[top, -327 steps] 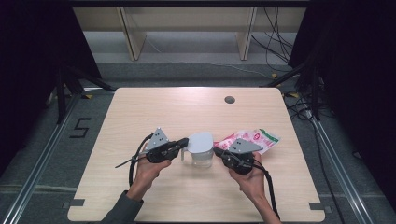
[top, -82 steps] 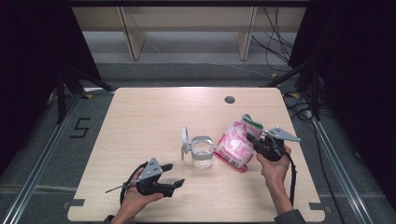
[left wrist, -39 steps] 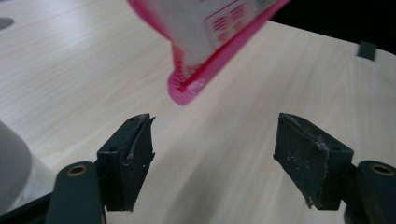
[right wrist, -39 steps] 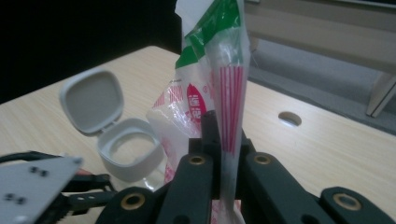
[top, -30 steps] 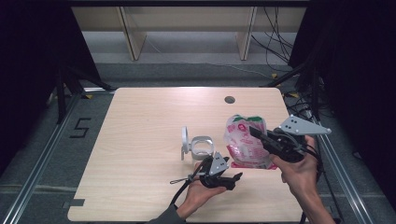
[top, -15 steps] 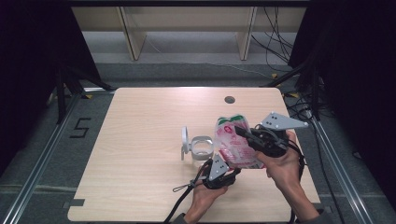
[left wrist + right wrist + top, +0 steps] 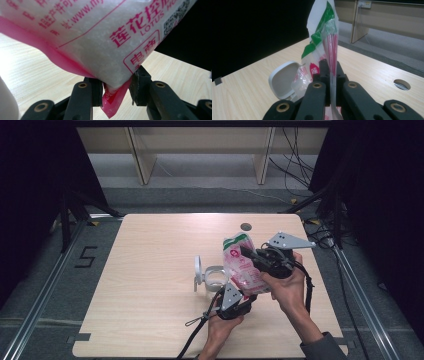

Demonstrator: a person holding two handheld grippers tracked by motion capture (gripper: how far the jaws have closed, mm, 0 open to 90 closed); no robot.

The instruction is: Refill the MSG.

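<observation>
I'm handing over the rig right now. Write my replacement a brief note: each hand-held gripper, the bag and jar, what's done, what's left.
Right hand-held gripper: shut on the upper edge of the pink bag, holding it raised beside the jar.
Left hand-held gripper: jaws have just been closing on the bag's bottom corner, which sits between them.
Clear jar: on the table, its white lid flipped open.
Done: jar opened, bag lifted off the table.
Left, probably: tip the bag over the jar and pour; I can't tell whether the bag is cut open.

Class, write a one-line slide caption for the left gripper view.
Left gripper pinching the bottom corner of a pink-printed bag of white granules above the wooden table.
</observation>
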